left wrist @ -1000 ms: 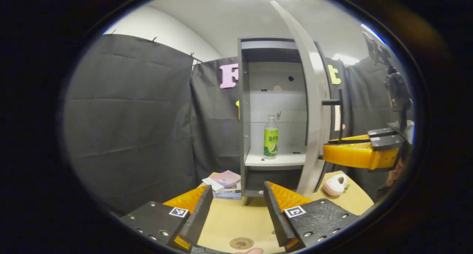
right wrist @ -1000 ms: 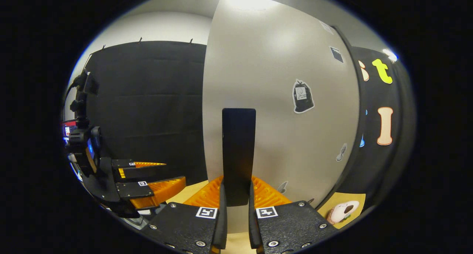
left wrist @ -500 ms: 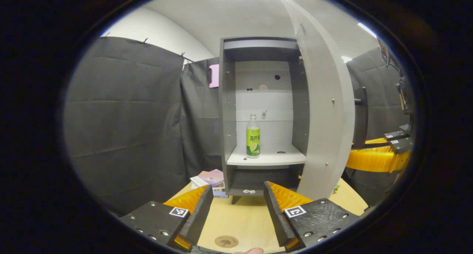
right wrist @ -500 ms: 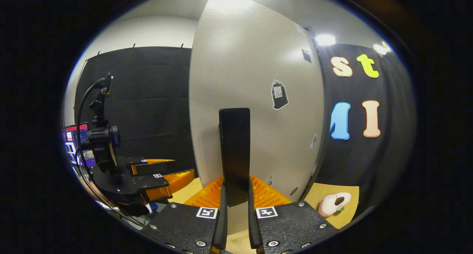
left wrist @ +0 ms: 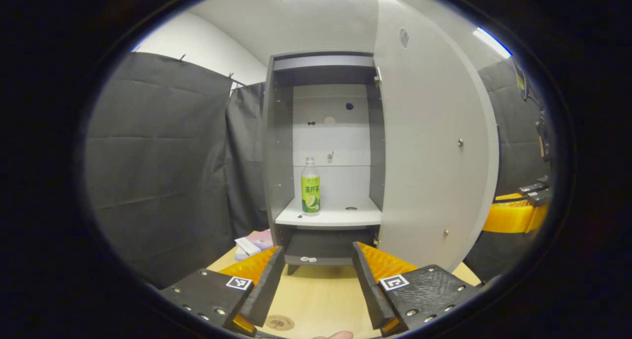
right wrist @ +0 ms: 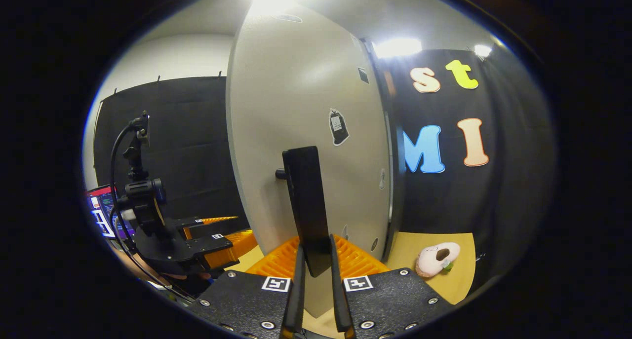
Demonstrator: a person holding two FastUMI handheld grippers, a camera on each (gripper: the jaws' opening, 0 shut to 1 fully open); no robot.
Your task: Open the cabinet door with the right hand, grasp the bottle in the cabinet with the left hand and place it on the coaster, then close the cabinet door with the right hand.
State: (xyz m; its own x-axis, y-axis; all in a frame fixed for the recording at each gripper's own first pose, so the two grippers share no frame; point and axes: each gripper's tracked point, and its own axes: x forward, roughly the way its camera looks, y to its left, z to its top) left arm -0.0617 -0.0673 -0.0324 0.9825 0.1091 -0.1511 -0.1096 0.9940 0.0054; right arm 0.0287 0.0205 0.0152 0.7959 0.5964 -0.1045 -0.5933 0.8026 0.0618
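**Door swung wide, bottle on its shelf**

The clear plastic bottle with a green and yellow label (left wrist: 310,186) stood upright on the white middle shelf (left wrist: 335,216) of the tall grey cabinet (left wrist: 279,146), near the shelf's left side, touching nothing else. In the left gripper view it was seen a little left of centre, about at 11 o'clock from the left gripper (left wrist: 316,284). The fingers of this gripper were wide apart and held nothing; they hovered above the light wooden table (left wrist: 321,299). A small round brown coaster (left wrist: 279,322) lay on the table at 7 o'clock, just beside the left finger.

The pale grey cabinet door (left wrist: 429,146) stood open at 2 o'clock, its inner face turned to the camera. Some flat books (left wrist: 254,243) lay on the table at the cabinet's left foot.

In the right gripper view, the right gripper (right wrist: 314,284) was clamped on the long black bar handle (right wrist: 306,206) of the door, both fingers pressing its lower end. A white and brown plush toy (right wrist: 437,258) lay on the table at 4 o'clock. The left gripper was seen at 8 o'clock, well apart from the door.
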